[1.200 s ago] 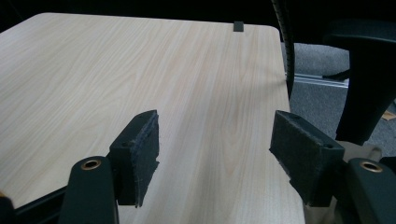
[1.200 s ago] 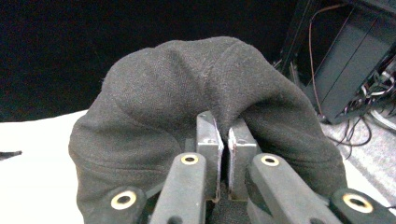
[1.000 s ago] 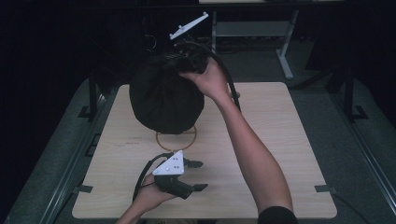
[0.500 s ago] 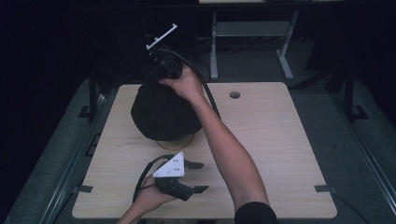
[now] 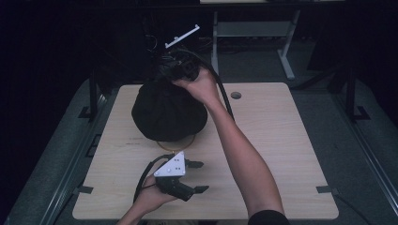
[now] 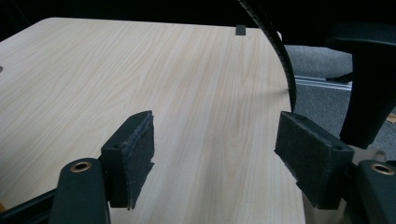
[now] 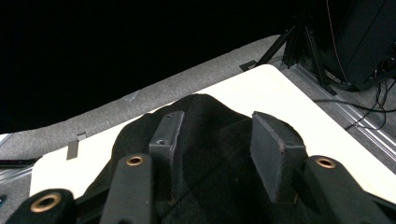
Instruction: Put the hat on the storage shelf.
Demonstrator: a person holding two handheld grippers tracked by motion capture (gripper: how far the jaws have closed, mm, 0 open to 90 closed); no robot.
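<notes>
**Operator:** One dark cloth bundle (image 5: 168,115) sits on the far left part of the table (image 5: 281,140), rounded like a bag or a hat. From the high view I see a thin yellowish ring (image 5: 176,146) peeking out from under its near edge.

**Colleague:** And your right gripper?

**Operator:** From the high view the right gripper (image 5: 180,65) is at the top far side of the bundle, my right hand (image 5: 199,86) wrapped round it, its cable (image 5: 220,89) looping down beside my forearm. That view hides the jaws. The right gripper view shows them: partly apart, with the black cloth (image 7: 205,154) bulging up between and beneath them. I cannot tell whether the pads press on it.

**Colleague:** The left one?

**Operator:** From the high view the left gripper (image 5: 199,177) lies low at the near edge of the table, well apart from the bundle, the grey three-cornered plate (image 5: 171,165) on top, jaws pointing to the right. The left gripper view gives what the overhead cannot: jaws wide apart, holding nothing, bare pale wood between them. Past the table's edge it also shows grey carpet (image 6: 317,60) and a black chair part (image 6: 369,79).
</notes>
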